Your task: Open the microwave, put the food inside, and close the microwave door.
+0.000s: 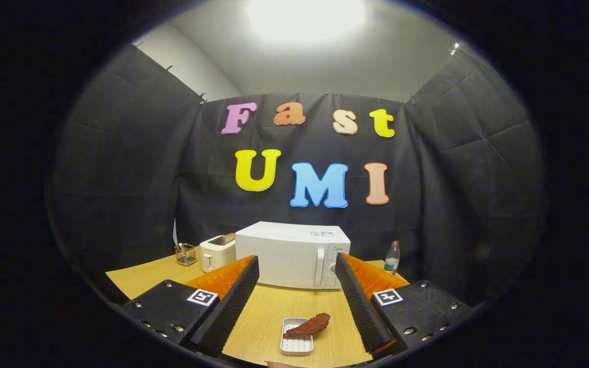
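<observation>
A white microwave [292, 254] stands at the back of the wooden table [269, 312] with its door shut; the door's vertical handle [318, 267] sits toward its right side, beside the control panel. A reddish-brown piece of food [309, 325] lies across a small white tray [296, 337] on the table, low between my fingers and nearer than the microwave. My gripper [297, 268] is open, its two fingers spread wide with nothing between them, and the microwave lies well beyond their tips.
A white toaster [217, 252] stands just left of the microwave, with a small wire basket [186, 254] further left. A plastic bottle [391, 258] stands to the microwave's right near the table's edge. Black cloth walls close in the booth behind.
</observation>
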Motion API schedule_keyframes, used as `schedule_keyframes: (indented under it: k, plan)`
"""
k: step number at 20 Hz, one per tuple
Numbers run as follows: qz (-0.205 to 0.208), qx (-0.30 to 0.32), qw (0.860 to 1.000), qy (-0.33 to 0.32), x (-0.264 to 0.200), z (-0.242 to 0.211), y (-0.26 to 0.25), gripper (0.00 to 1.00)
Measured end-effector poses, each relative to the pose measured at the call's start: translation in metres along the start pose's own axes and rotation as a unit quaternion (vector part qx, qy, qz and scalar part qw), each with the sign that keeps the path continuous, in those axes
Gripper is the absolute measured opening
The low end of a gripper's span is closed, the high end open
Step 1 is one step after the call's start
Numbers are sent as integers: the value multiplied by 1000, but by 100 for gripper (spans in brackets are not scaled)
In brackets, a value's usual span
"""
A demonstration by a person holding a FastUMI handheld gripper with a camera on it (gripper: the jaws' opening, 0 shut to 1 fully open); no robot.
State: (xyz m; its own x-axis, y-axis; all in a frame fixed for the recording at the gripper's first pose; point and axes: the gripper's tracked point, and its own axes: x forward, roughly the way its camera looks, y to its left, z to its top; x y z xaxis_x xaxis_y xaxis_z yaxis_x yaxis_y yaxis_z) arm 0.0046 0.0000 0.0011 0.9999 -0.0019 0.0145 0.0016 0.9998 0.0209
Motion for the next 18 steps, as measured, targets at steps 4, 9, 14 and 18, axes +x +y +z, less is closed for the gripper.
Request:
schedule_keyframes:
  k: [4,9,14,18]
  plan:
    - [3,9,1000,0,14,-11,-1,95]
    - [6,7,1000,7,47,-30,-2,95]
    - [3,25,1000,-9,95,-43,-9,95]
    - [-4,47,999,-15,140,-50,-19,95]
